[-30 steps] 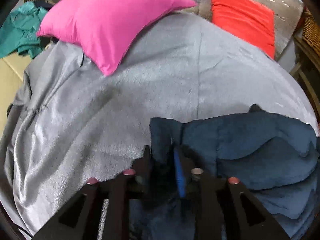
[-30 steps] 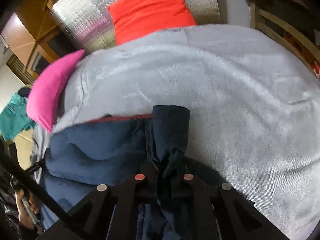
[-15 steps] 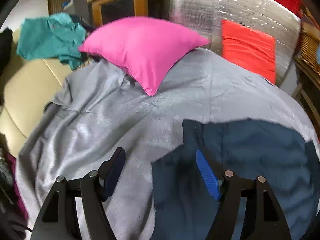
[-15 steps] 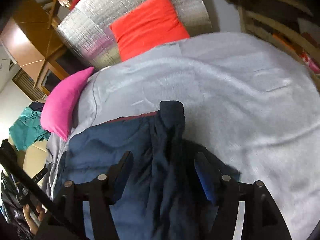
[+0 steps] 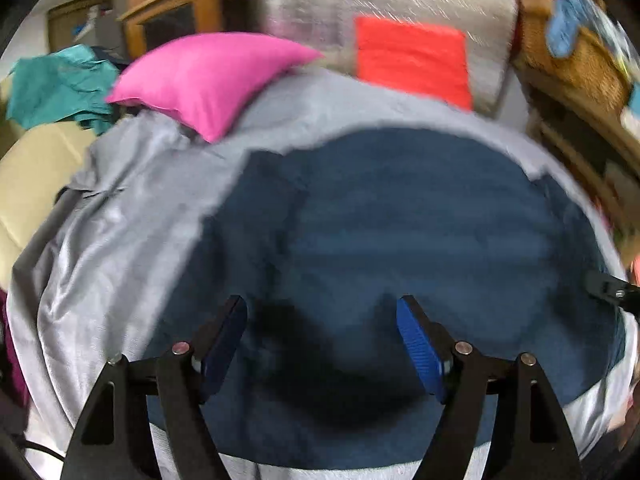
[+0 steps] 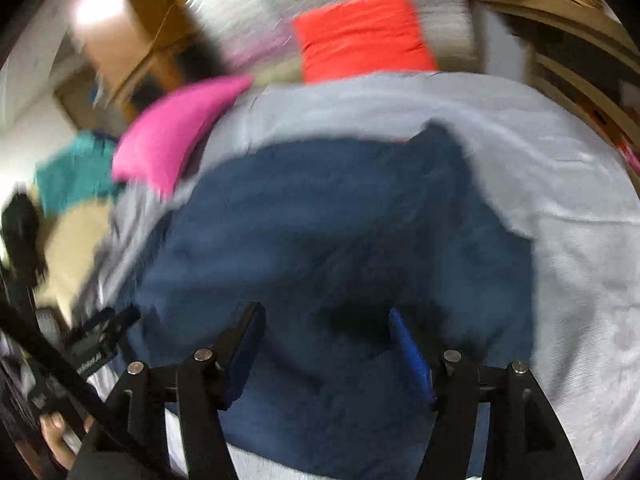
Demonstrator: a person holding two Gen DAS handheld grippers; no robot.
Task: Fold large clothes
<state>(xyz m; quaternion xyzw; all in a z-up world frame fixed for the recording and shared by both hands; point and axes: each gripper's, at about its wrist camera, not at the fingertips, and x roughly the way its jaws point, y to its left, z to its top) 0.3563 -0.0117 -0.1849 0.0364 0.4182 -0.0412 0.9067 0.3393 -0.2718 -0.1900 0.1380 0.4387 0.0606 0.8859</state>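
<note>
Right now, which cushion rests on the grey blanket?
The pink cushion: its corner overlaps the grey blanket. The red-orange cushion stands behind, against the silver backing.

You have one navy garment (image 5: 420,232) lying on one grey blanket (image 5: 132,208); the garment sits at the near middle of that blanket. You have two cushions: one pink cushion (image 5: 208,76) at the blanket's far left edge, and one red cushion (image 5: 412,56) beyond its far edge. You have one teal cloth (image 5: 60,84) off the blanket's left side, past the pink cushion. You hold two grippers, the left gripper (image 5: 320,344) and the right gripper (image 6: 326,348), each with two fingers spread wide apart above the garment, nothing between them.
</note>
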